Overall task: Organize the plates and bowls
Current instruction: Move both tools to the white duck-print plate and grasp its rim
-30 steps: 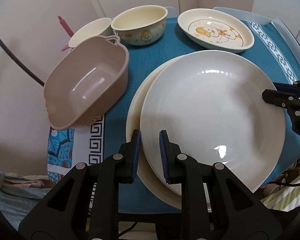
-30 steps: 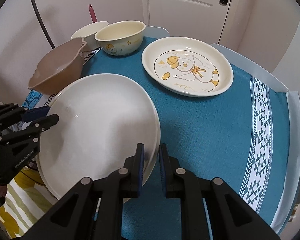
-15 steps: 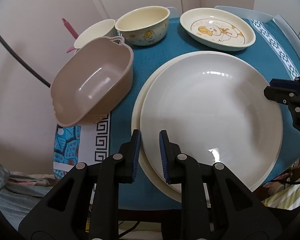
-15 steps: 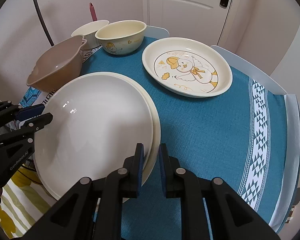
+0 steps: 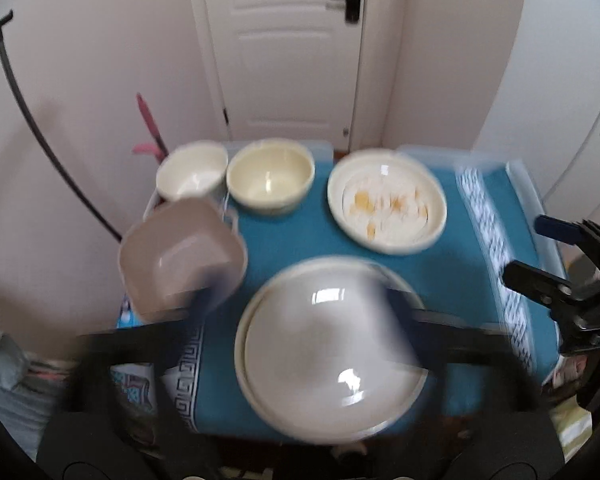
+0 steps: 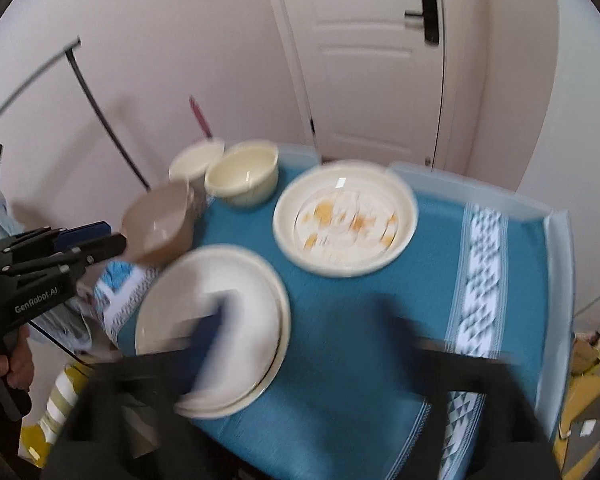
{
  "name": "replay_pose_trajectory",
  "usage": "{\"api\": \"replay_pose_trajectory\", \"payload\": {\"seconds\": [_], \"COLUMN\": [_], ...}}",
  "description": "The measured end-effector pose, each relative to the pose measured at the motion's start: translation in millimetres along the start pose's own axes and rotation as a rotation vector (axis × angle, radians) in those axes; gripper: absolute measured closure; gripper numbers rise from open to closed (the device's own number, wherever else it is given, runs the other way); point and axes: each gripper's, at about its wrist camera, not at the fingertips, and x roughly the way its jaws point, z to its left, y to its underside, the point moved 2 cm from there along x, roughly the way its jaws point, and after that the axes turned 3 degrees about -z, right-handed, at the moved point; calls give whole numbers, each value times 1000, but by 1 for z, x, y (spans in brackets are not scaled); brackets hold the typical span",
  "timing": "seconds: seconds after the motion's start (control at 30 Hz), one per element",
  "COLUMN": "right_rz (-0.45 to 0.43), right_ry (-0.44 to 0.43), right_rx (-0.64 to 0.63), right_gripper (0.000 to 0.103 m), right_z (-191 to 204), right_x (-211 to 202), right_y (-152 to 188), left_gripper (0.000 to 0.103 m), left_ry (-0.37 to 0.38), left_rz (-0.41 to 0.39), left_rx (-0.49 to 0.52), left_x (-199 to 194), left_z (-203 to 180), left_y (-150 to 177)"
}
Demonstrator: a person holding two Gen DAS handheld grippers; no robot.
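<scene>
The white plate (image 5: pixel 332 356) lies nested on a cream plate (image 5: pixel 247 354) at the near edge of the tabletop (image 5: pixel 300 236), released and flat, its far rim slightly inside the one beneath. Both sets of fingers have just been opening and now stand wide apart with nothing between them — the left gripper (image 5: pixel 296 304) above the stack's left side, the right gripper (image 6: pixel 304 316) above its right. Both views are smeared by motion.

The stacking step looks done; the job now, as I judge it, is clearing away cleanly. Keep the fingers spread until well above the rims so no pad catches an edge and drags the stack off the near side.

Farther back sit the duck-patterned dish (image 5: pixel 387 200) on the right, a cream bowl (image 5: pixel 270 176) and a white bowl (image 5: pixel 191 170) at the far left, and a tilted brown bowl (image 5: pixel 180 256) just left of the stack — likely candidates for nesting next.
</scene>
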Motion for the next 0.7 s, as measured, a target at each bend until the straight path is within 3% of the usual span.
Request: {"api": "replay_pose_trajectory", "payload": {"seconds": [0.1,0.23,0.33,0.4,0.47,0.5,0.53,0.63,0.7], "right_rz": [-72,-21,20,73,131,153,178,244,273], "right_ry": [26,43,106,101,71,65,64,26,12], "right_rx": [-22,-35,13,37,86,102,120,171,191], "right_gripper": [0,0,0,0,0,1,6,34,46], "right_z": [-17,-38,-59,-71,-85,-90,-96,-109,-112], "right_x": [-13,-3,20,41,67,77,93,126,142], "right_y": [-23,-53,-71,-76,-80,-79,-79,-72,-68], "left_gripper": [0,0,1,5,21,25,31,49,55], "left_ry": [36,135,190,216,223,228,230,242,246], "left_rz": [-35,36,99,151,205,238,256,316,358], "left_rx": [7,-29,-97,-139,-166,-176,-179,-167,-158], "left_x": [6,46,83,109,136,153,163,199,218], "left_z": [-5,-10,-9,-8,-8,-8,-8,-14,-18], "left_y": [-18,-34,-36,-36,-34,-31,-30,-22,-17]}}
